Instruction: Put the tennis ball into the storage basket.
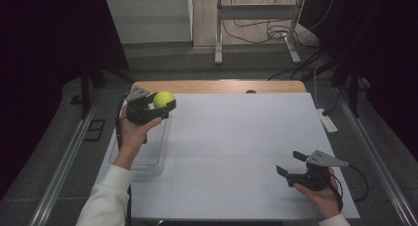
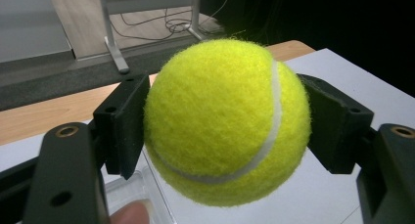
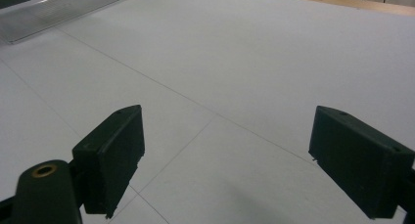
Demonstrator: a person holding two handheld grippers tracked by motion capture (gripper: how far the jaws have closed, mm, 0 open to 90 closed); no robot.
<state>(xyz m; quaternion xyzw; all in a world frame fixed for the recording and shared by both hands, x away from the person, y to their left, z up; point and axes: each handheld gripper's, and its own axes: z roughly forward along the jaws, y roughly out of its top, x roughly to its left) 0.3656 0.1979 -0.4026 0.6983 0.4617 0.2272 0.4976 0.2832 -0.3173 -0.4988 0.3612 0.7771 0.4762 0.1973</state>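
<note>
Tennis ball (image 2: 227, 121) — fuzzy, yellow-green, with a white curved seam — sits clamped between the two black jaws of the left gripper (image 1: 156, 105), held up in the air over the far left part of the table. Below and just nearer the person lies a clear, shallow plastic tray (image 1: 148, 159) at the left edge of the white table sheet (image 1: 236, 137). In the left gripper view the pads press on the ball's opposite sides, near its widest part, and the felt bulges out above and below them.

The right gripper (image 1: 291, 168) rests low over the near right corner of the sheet, well apart from the ball; its jaws stand wide open with nothing between them.

Judging from this, the main risk is a slip: a round, springy ball held on two small flat pads could squirt out if the hand tilts or the grip eases early. It would then probably bounce and roll off the sheet — the tray's low wall, hard to make out here, may not stop it.
</note>
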